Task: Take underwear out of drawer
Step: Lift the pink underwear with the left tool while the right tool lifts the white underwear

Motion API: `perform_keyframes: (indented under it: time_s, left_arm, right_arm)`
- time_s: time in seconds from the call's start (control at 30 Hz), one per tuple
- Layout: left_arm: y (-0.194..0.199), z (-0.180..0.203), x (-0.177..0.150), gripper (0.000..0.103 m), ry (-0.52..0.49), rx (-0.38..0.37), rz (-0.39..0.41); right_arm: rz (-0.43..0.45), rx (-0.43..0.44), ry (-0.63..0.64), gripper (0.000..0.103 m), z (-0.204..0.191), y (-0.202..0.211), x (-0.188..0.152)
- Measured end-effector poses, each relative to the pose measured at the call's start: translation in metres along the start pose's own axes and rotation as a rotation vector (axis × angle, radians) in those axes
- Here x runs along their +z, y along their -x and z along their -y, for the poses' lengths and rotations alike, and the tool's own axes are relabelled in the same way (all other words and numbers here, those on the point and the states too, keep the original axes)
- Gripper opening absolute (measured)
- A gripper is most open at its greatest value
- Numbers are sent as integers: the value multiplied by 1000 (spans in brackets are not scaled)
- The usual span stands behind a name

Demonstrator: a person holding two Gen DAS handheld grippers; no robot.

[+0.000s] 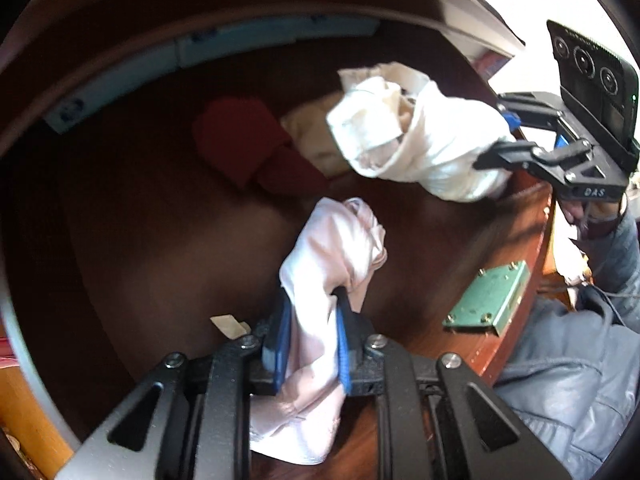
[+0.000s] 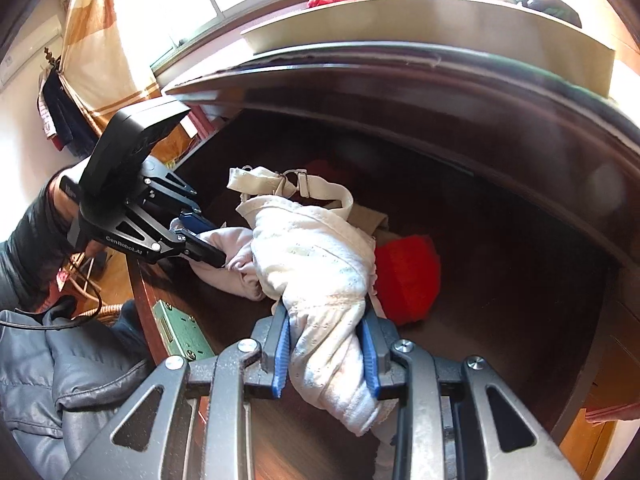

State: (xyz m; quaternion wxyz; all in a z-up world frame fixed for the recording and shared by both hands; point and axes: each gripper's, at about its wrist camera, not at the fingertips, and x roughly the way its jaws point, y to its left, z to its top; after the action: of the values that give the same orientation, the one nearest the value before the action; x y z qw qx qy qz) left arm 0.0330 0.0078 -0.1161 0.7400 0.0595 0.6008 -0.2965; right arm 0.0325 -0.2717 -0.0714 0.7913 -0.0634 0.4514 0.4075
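Note:
My left gripper [image 1: 310, 300] is shut on a pale pink garment [image 1: 336, 248] and holds it above the floor of the open dark wooden drawer [image 1: 160, 240]. It also shows in the right wrist view [image 2: 200, 236], with the pink garment [image 2: 228, 264] in it. My right gripper [image 2: 324, 312] is shut on a white bra [image 2: 316, 256], lifted over the drawer, its strap [image 2: 288, 184] hanging behind. The right gripper [image 1: 500, 136] and the white bra [image 1: 420, 136] show at the upper right of the left wrist view. A red garment [image 1: 244, 140] [image 2: 408, 276] and a beige one [image 1: 316, 136] lie in the drawer.
A green metal lock plate [image 1: 488, 300] [image 2: 180, 336] sits on the drawer's front edge. The desk top [image 2: 440, 76] overhangs the drawer's back. A grey padded jacket [image 2: 60, 380] is in front. White-blue boxes [image 1: 160, 68] line the drawer's rear. A window with curtains [image 2: 120, 20] is behind.

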Motion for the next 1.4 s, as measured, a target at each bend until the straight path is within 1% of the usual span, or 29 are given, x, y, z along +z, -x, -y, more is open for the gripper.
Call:
perform_keyframes:
  time_s: [0.03, 0.17, 0.23, 0.3, 0.5, 0.57, 0.77, 1.07, 1.33, 1.4]
  left_arm:
    - [2, 0, 4, 17, 4, 10, 18]
    - [9, 6, -2, 17, 16, 57, 83]
    - [16, 2, 3, 17, 23, 68, 116]
    - [20, 2, 3, 17, 37, 96, 150]
    - [34, 2, -5, 17, 63, 186, 247]
    - [45, -7, -19, 17, 74, 211, 279]
    - [56, -9, -18, 17, 108, 270, 367]
    - [62, -1, -16, 17, 126, 323, 446]
    - [67, -1, -18, 17, 159, 340, 493]
    - [67, 1, -19, 17, 163, 354, 510]
  right_arm:
    - [8, -5, 1, 32, -1, 1, -1]
    - [18, -23, 12, 32, -3, 2, -1]
    - [24, -29, 11, 32, -4, 4, -1]
    - [34, -32, 9, 32, -3, 6, -1]
    - [74, -46, 13, 32, -5, 14, -7]
    - [90, -50, 13, 32, -5, 16, -8]
    - [128, -57, 12, 32, -2, 25, -11]
    - [168, -60, -1, 32, 2, 35, -14]
    - [203, -56, -3, 32, 4, 41, -16]
    - [212, -57, 0, 32, 2, 42, -16]
